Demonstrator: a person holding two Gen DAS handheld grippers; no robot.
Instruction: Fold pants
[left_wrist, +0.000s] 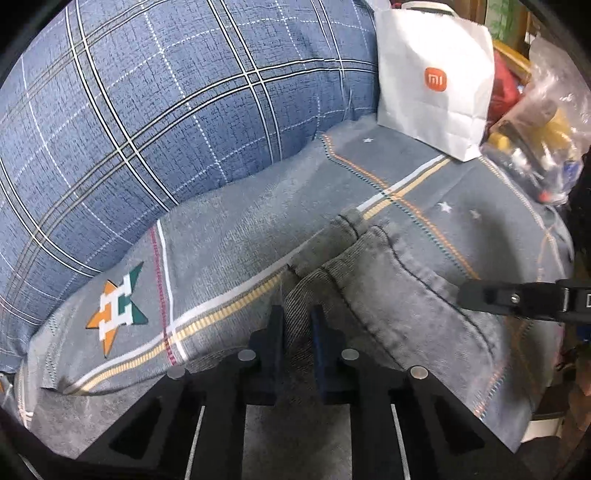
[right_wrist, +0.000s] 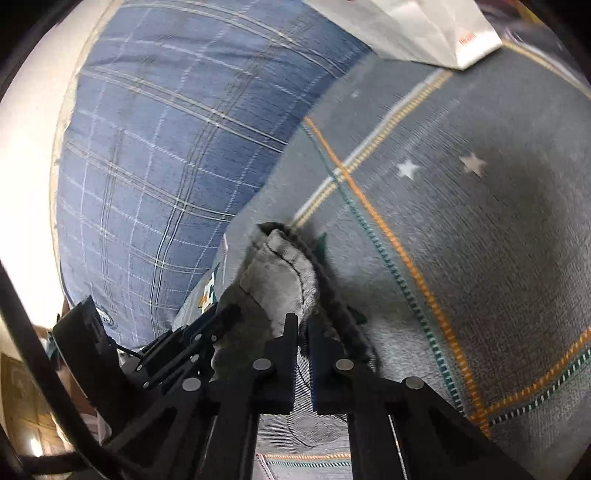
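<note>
The grey pants (left_wrist: 388, 291) lie bunched on the patterned grey bedsheet (left_wrist: 229, 236). My left gripper (left_wrist: 298, 317) is shut on a fold of the pants fabric at their near edge. My right gripper (right_wrist: 302, 325) is shut on another edge of the pants (right_wrist: 280, 280) and holds it lifted above the sheet. In the left wrist view the right gripper's black fingers (left_wrist: 491, 297) reach in from the right over the pants. In the right wrist view the left gripper (right_wrist: 177, 343) shows at the lower left beside the cloth.
A large blue plaid pillow (left_wrist: 147, 118) fills the back left. A white paper bag with an orange logo (left_wrist: 436, 77) stands at the back. A clear plastic bag of clutter (left_wrist: 546, 125) sits at the right edge of the bed.
</note>
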